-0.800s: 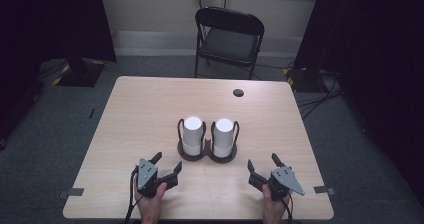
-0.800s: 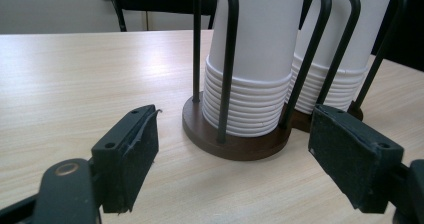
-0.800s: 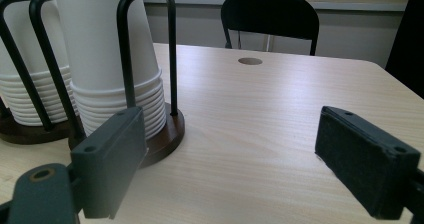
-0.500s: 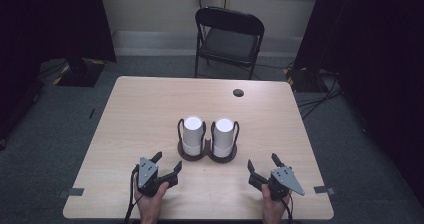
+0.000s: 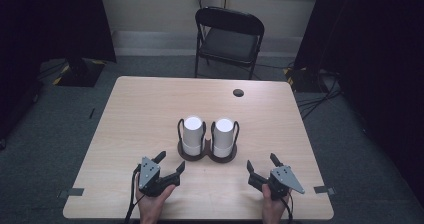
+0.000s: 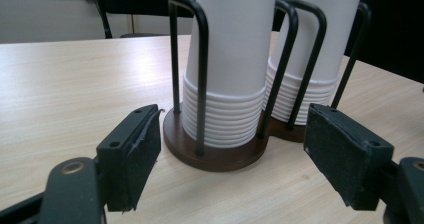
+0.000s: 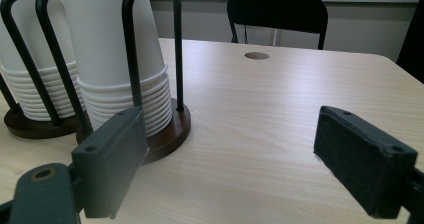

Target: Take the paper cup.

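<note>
**Both grippers waiting in front of the cup stacks**

I am sitting at the pale wooden table, which is taking up most of the high view, with a black folding chair standing beyond its far edge and a small round cable hole sitting near that edge.

In the middle of the table the double cup holder is standing on its dark brown base, its black wire loops rising around two stacks of white paper cups — the left stack and the right stack, side by side and upright, mouths down.

I am holding my left gripper near the table's front edge, just short of the holder and to its left; its jaws are standing wide with nothing between them, and in the left gripper view they are framing the holder's base and the ribbed cup rims.

I am holding my right gripper on the other side, near the holder — its jaws are spread wide too, gripping nothing, over bare tabletop.
</note>
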